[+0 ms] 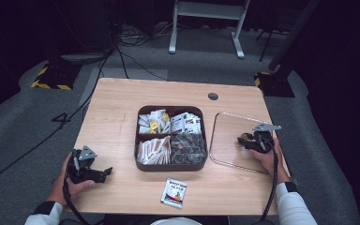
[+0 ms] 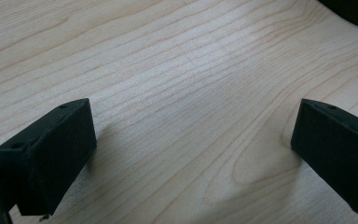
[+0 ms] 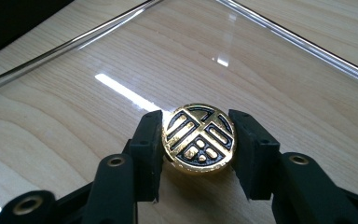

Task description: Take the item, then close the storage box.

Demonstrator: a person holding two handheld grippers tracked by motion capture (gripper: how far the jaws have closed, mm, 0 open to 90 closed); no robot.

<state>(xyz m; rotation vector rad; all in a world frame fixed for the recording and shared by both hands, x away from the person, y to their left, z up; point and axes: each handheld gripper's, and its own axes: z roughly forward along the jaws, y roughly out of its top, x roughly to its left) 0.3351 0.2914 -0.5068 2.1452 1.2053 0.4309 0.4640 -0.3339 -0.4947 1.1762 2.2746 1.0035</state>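
Observation:
A round gold knob (image 3: 199,138) with a black pattern sits between the jaws of my right gripper (image 3: 196,140), which is shut on it. The knob belongs to a clear glass lid (image 1: 232,140) lying flat on the wooden table right of the box; my right gripper (image 1: 246,139) is over the lid's right part. A dark brown four-compartment box (image 1: 171,165) of sachets stands at the table's middle. My left gripper (image 1: 104,173) rests open at the front left, its jaws wide apart over bare wood (image 2: 191,116).
A single white, green and red sachet (image 1: 174,192) lies near the front edge in front of the box. A cable hole (image 1: 213,96) sits at the table's back. Cables and stand legs lie on the floor beyond.

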